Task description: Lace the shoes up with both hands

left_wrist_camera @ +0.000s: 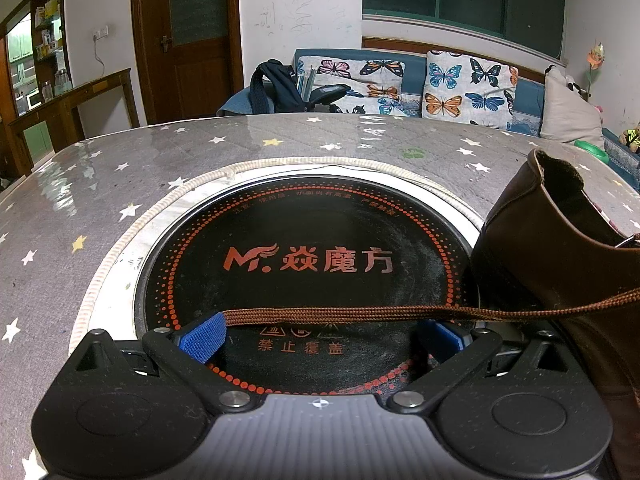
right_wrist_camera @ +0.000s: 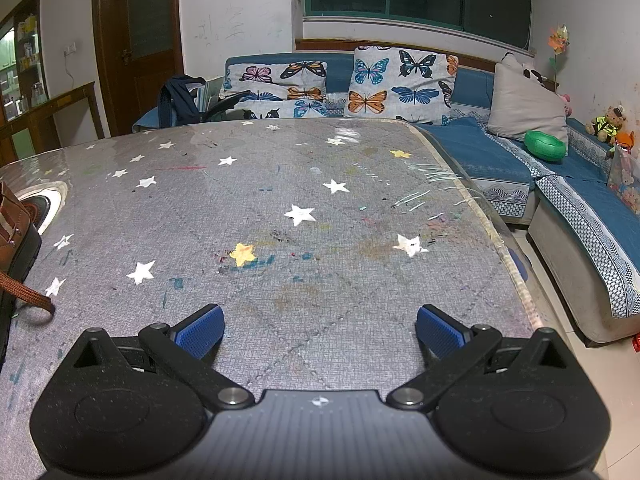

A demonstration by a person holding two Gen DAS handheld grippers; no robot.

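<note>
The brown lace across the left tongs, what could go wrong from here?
1. Left tongs are open; the lace only lies across the blue pads, so it could slide off.
2. Right tongs are open over the bare table cover, away from the boot, so nothing steadies it.

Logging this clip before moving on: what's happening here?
A person is lacing a brown boot with two handheld grippers. The left gripper is open, and the brown lace stretches from the boot across its blue fingers, ungripped. The right gripper is open and empty over the starred table cover.
</note>
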